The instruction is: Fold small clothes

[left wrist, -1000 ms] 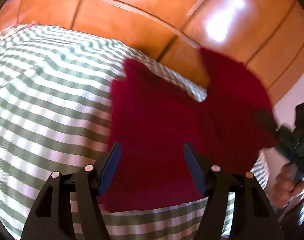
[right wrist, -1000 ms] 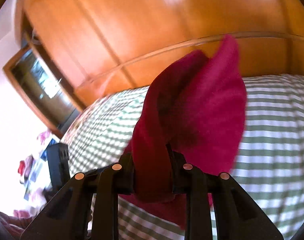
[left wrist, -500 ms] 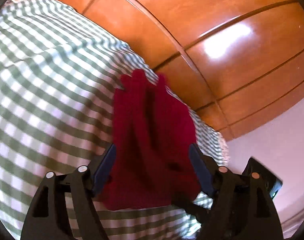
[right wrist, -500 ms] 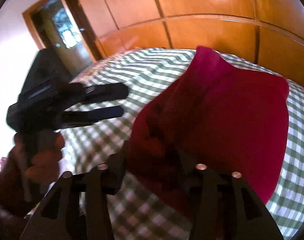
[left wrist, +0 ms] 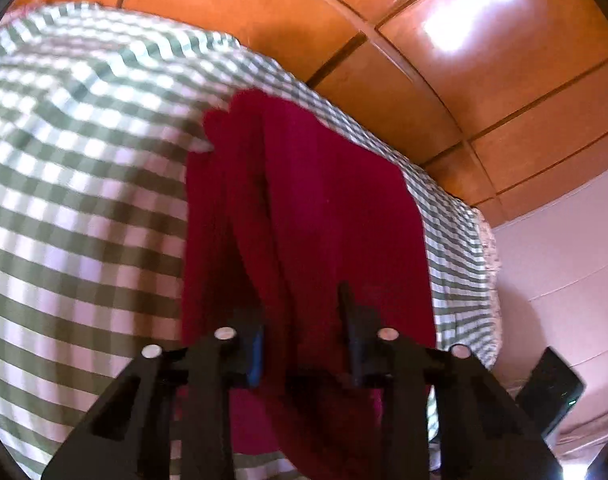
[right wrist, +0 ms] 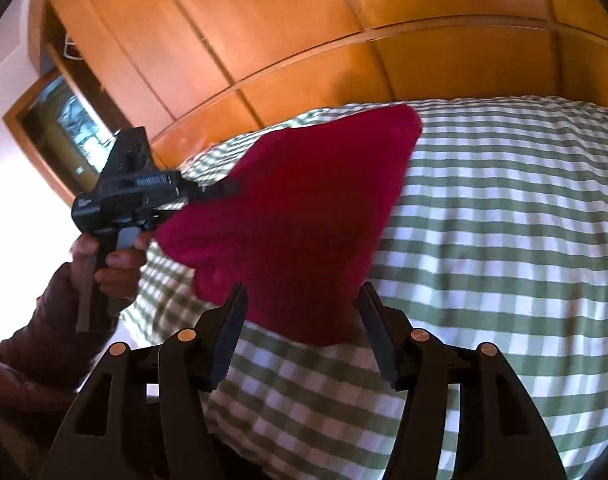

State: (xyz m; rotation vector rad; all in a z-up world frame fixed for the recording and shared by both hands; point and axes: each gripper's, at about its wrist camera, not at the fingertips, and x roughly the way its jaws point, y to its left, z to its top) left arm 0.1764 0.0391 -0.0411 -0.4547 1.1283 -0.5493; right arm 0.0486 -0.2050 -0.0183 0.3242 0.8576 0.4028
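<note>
A dark red garment (left wrist: 312, 216) lies folded lengthwise on the green-and-white checked bedspread (left wrist: 75, 184). My left gripper (left wrist: 301, 340) is shut on the garment's near edge, with thick folds bunched between its fingers. In the right wrist view the same red garment (right wrist: 304, 216) lies ahead, with the left gripper (right wrist: 219, 189) clamped on its left corner. My right gripper (right wrist: 304, 334) is open and empty, its fingers straddling the garment's near corner just above the bedspread (right wrist: 504, 240).
Orange wooden wardrobe doors (left wrist: 444, 40) stand behind the bed. A pink wall (left wrist: 564, 260) is at the right, with a dark device (left wrist: 550, 390) below it. A window frame (right wrist: 59, 120) and the person's hand (right wrist: 111, 256) are at the left.
My right gripper has let go of the red garment and opened. My left gripper has closed on the garment's near edge. The raised flap now lies folded over on the bed.
</note>
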